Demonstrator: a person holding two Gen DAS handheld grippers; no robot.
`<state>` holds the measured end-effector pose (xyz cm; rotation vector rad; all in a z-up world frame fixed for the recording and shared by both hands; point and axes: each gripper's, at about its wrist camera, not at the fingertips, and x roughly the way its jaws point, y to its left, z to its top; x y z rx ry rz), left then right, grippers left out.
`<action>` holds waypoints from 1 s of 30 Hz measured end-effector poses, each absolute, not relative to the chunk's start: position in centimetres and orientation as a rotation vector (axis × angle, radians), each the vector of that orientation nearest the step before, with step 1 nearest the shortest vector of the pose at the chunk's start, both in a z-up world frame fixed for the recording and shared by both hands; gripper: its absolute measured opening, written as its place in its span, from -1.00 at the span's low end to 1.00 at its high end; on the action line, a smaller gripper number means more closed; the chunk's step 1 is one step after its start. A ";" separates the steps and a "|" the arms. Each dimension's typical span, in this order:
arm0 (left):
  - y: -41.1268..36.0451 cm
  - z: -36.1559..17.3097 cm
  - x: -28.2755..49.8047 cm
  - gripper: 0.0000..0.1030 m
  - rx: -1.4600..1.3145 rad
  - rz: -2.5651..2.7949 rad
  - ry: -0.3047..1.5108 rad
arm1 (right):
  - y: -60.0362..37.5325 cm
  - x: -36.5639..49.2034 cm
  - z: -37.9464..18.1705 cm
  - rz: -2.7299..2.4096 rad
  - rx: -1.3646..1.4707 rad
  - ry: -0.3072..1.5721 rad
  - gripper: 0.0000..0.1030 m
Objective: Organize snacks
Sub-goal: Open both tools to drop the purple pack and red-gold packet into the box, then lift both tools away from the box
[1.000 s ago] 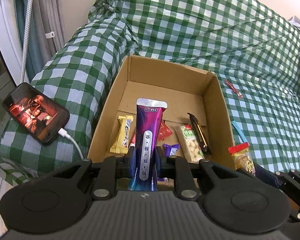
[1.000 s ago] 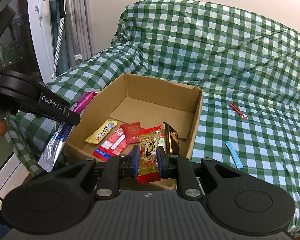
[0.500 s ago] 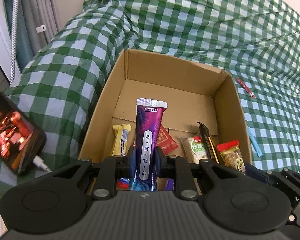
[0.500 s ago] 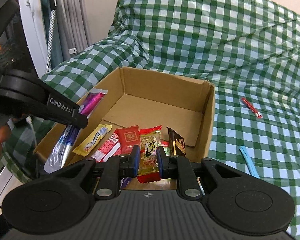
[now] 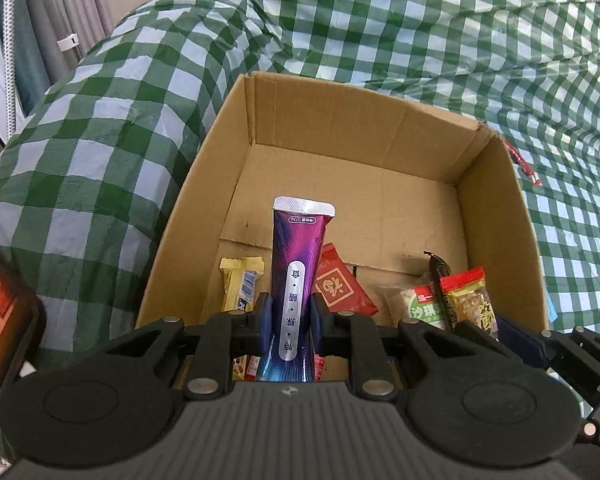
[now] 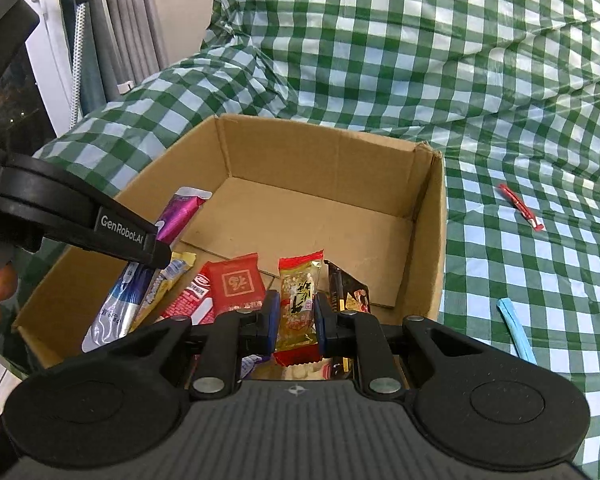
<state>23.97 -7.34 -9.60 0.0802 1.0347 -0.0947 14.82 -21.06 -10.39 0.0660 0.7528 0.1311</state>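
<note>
Since a second ago you have brought both grippers forward and down, so the open brown cardboard box point(image 5: 380, 152) now fills most of each view and the phone with the lit screen point(image 5: 4, 312) has slid to the left edge of the left wrist view.

Your left gripper point(image 5: 291, 316) is pinching a tall purple foil stick pouch with a white label strip point(image 5: 298, 280); the blue pads press its lower half and it stands upright over the near part of the box. In the right wrist view the same pouch point(image 6: 180, 212) slants over the box's left wall.

Your right gripper point(image 6: 298, 320) is clamped on a small clear-and-gold snack packet with red ends point(image 6: 300, 300), held just above the snacks in the box.

Below the grippers, on the box floor near the front wall, lie a yellow wrapped bar point(image 5: 242, 280), a red square packet with a gold character point(image 6: 236, 284), a red-and-white wrapper point(image 6: 192, 300) and a dark brown packet point(image 6: 346, 292) leaning by the right wall. A green-and-white bag point(image 5: 424, 304) shows in the left wrist view. The far half of the box floor is bare cardboard.

Beyond the box, on the green-and-white checked cloth point(image 6: 460, 80), a thin red sachet point(image 6: 520, 206) lies well apart to the right, and a light blue strip point(image 6: 514, 328) lies nearer you.
</note>
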 end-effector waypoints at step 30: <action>-4.1 -3.9 4.9 0.99 0.141 -0.030 0.932 | -19.9 -2.6 -3.0 0.048 0.138 0.624 0.93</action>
